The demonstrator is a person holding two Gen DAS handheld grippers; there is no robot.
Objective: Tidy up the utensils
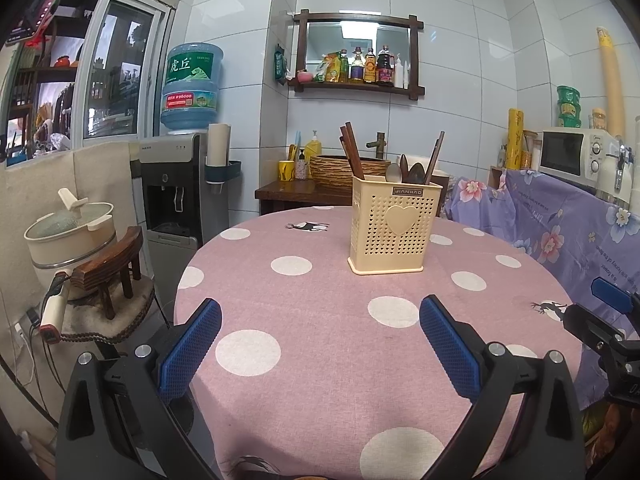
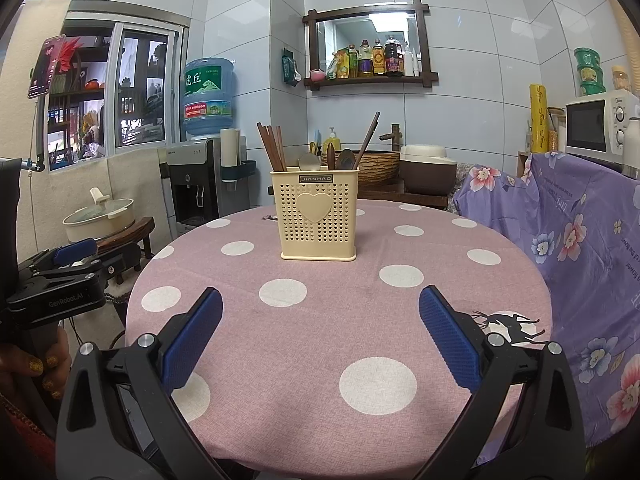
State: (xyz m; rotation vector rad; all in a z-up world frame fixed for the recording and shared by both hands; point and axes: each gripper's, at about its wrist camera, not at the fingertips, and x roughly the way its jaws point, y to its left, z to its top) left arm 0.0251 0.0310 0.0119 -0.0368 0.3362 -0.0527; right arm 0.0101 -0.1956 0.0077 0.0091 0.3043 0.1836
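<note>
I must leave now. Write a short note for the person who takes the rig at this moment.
Left gripper: open, empty, low over the near table edge.
Right gripper: open, empty, same height.
Utensil holder: upright mid-table on the pink dotted tablecloth; chopsticks on its left side, spoons on its right.
No loose utensils visible on the table; sorting looks finished.
Left: probably nothing.

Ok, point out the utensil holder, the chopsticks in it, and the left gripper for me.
utensil holder [image 2: 316, 216], right wrist view, on the heart on its front wall.
chopsticks [image 2: 272, 148], right wrist view, on the upper shafts above the rim.
left gripper [image 1: 320, 344], left wrist view, midway between its open blue fingertips.
</note>
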